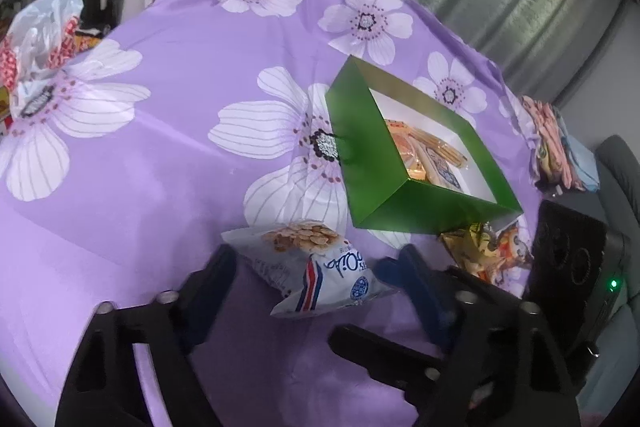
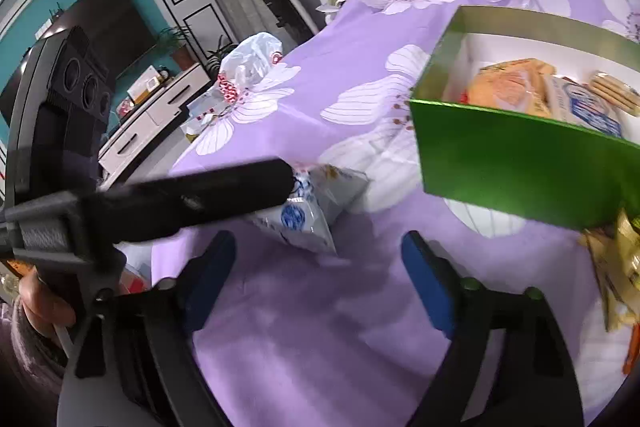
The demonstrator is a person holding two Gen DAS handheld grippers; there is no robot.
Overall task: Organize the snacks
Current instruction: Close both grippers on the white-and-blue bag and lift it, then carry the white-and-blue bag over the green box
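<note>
Spread wide, the left gripper (image 1: 308,263) straddles a white cracker packet (image 1: 316,273) near the tablecloth's (image 1: 160,167) front edge. Right gripper (image 2: 320,251) gapes empty beside it. Beyond, toward the right edge, the green box (image 1: 360,147) holds snacks.

- The left wrist view sits low and close over the purple flowered cloth (image 1: 160,155), facing forward between its tongs (image 1: 310,267) toward the green box (image 1: 404,163).
- The right wrist view looks from nearby, angled left across the same cloth (image 2: 320,307).
- Both views share the box (image 2: 520,167) and the white snack bag (image 1: 320,271).
</note>
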